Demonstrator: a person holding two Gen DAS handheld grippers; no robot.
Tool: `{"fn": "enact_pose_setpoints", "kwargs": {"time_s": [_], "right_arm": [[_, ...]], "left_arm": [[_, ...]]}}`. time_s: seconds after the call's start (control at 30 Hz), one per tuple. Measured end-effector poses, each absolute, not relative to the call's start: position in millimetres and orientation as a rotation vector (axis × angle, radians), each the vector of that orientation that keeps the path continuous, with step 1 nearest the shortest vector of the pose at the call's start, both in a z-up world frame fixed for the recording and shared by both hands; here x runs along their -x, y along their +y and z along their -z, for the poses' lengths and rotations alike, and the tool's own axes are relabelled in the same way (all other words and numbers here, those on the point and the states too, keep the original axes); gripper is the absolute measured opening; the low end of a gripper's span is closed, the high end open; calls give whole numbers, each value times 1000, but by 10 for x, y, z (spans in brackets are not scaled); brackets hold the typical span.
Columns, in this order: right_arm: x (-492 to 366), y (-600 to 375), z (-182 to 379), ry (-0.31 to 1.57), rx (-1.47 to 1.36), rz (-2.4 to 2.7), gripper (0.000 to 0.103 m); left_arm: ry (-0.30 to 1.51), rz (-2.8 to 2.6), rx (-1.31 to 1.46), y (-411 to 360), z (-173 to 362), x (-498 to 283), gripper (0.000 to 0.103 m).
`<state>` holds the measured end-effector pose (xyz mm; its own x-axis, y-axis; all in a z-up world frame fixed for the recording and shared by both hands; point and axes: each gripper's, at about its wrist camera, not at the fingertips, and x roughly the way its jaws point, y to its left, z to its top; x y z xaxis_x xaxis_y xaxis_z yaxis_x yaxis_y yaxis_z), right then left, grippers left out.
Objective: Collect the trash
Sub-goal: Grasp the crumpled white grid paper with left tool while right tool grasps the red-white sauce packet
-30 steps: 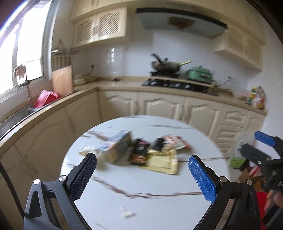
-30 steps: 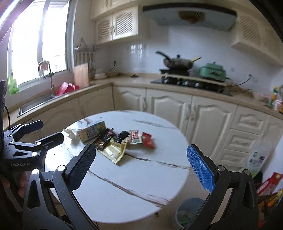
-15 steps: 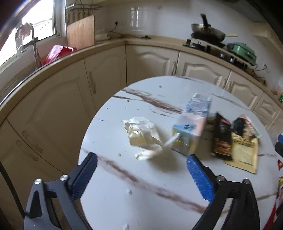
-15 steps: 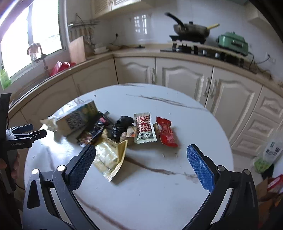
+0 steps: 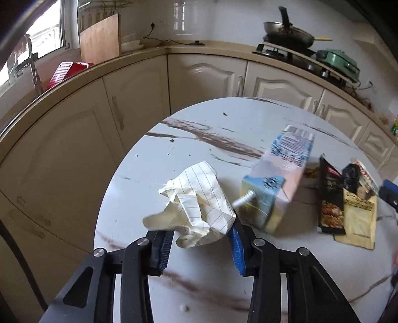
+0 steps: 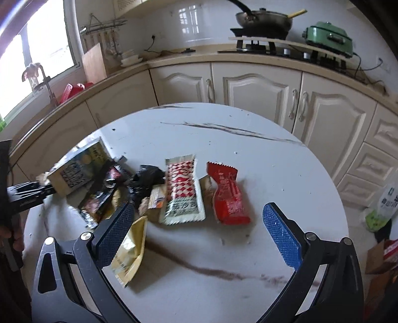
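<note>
My left gripper [image 5: 200, 244] is shut on a crumpled sheet of lined paper [image 5: 196, 206] at the left of the round marble table [image 5: 174, 139]. A drink carton [image 5: 278, 179] with a straw lies just right of the paper. My right gripper [image 6: 199, 233] is open and empty, hovering low over a red-and-white sachet [image 6: 182, 188] and a red wrapper [image 6: 227, 197]. A yellow pouch [image 6: 130, 251] lies by its left finger. Dark wrappers [image 6: 104, 191] and the carton [image 6: 77, 169] lie further left, beside the left gripper [image 6: 27, 196].
Cream kitchen cabinets [image 6: 261, 84] curve behind the table. A stove with a wok [image 6: 263, 21] and a green pot [image 6: 328, 37] stands on the counter. Bags and boxes [image 6: 380, 206] sit on the floor at the right.
My left gripper has moved in and closed on the crumpled paper. My right gripper has dropped lower and closer to the sachets, still open.
</note>
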<state>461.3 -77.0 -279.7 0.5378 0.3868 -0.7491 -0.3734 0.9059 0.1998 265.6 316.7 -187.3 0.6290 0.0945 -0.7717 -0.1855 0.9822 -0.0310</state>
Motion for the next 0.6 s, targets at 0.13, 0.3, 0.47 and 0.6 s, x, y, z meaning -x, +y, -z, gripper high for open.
{"fn": "enact_pose_setpoints", "kwargs": {"time_s": [0.13, 0.3, 0.47, 0.6], "right_arm": [[-4704, -678, 2802, 897, 34, -472, 103], [-4734, -529, 2778, 889, 109, -478, 82], [-4752, -504, 2827, 914, 97, -520, 54], [-4719, -564, 2817, 924, 76, -557, 32]], "left_arm": [[820, -155, 97, 2986, 1708, -2436, 36], [782, -119, 89, 2743, 1511, -2253, 36], [758, -68, 78, 2555, 1351, -2080, 36], [755, -48, 77, 2415, 1288, -1977, 37]]}}
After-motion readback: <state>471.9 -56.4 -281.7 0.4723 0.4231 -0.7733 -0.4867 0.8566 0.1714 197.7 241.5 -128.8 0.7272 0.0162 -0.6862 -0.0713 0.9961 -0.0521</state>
